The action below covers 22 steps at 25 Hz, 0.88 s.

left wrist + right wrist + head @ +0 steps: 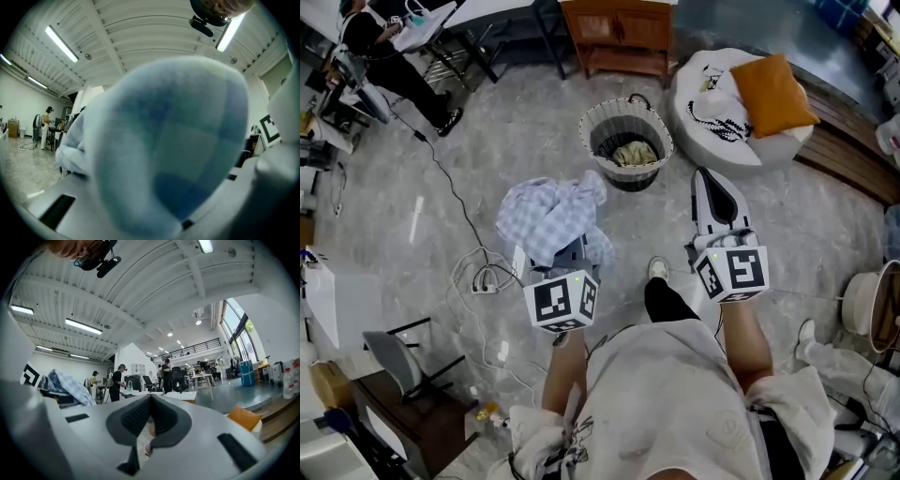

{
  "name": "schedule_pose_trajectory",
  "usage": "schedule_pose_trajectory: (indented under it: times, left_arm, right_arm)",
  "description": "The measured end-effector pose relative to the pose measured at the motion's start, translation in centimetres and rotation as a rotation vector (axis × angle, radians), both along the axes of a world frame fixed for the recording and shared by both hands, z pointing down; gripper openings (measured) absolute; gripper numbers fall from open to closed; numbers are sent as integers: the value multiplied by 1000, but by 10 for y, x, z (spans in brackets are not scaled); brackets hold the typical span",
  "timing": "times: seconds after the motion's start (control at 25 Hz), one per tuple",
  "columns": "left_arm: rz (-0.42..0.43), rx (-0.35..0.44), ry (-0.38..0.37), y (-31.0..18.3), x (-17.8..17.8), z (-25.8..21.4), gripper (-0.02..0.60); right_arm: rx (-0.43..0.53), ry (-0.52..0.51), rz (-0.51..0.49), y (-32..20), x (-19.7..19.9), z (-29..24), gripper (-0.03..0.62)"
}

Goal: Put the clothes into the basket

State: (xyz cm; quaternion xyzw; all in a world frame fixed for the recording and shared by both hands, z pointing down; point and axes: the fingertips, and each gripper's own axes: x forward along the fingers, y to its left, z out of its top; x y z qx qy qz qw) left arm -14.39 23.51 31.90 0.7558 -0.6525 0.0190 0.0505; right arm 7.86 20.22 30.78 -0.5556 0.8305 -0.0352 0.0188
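Now we grasp blue-checked garment (551, 217) in left gripper (567, 259); cloth drapes over it, above floor (502, 141), near woven basket (592, 120) but outside it. Beige garment (634, 153) lies inside basket. Our right gripper (712, 186) clenched, empty.

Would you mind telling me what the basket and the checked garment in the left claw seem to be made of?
The basket is probably woven rope or wicker, matte, pale with dark vertical stripes; its wall looks ribbed. The garment looks like soft, thin cloth, perhaps cotton, matte, in a pale blue-and-white check; it crumples into loose folds.
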Motion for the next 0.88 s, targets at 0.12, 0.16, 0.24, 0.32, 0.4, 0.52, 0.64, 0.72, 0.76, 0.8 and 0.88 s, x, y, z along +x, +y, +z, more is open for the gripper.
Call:
schedule_pose_trajectory:
  times: [0.12, 0.16, 0.24, 0.32, 0.4, 0.52, 0.64, 0.72, 0.76, 0.8, 0.88]
  left_arm:
    - [8, -3, -8, -33, 14, -1, 100]
    - [11, -2, -8, -43, 20, -2, 100]
    - [16, 0, -11, -63, 32, -4, 100]
    - [23, 3, -18, -81, 44, -6, 100]
    - [29, 3, -23, -99, 57, -6, 100]
    - [32, 7, -25, -125, 74, -8, 100]
    - [37, 18, -25, -145, 87, -13, 100]
    - [44, 22, -34, -155, 93, -17, 100]
    - [48, 23, -38, -160, 96, -18, 100]
    - [52, 24, -38, -165, 100, -19, 100]
    - [62, 25, -34, -176, 107, -19, 100]
  right_arm:
    - [-8, 4, 12, -29, 18, 3, -12]
    - [-12, 0, 15, -39, 25, 4, -12]
    - [-20, -10, 23, -57, 38, 6, -12]
    - [-22, -19, 29, -74, 50, 7, -12]
    - [-20, -27, 34, -91, 62, 9, -12]
    - [-18, -38, 37, -114, 79, 9, -12]
    - [-14, -46, 43, -132, 94, 9, -12]
    - [-12, -51, 49, -141, 100, 9, -12]
    - [-12, -53, 51, -145, 103, 8, -12]
    - [-13, -53, 54, -149, 106, 8, -12]
    - [-16, -51, 62, -157, 114, 10, -12]
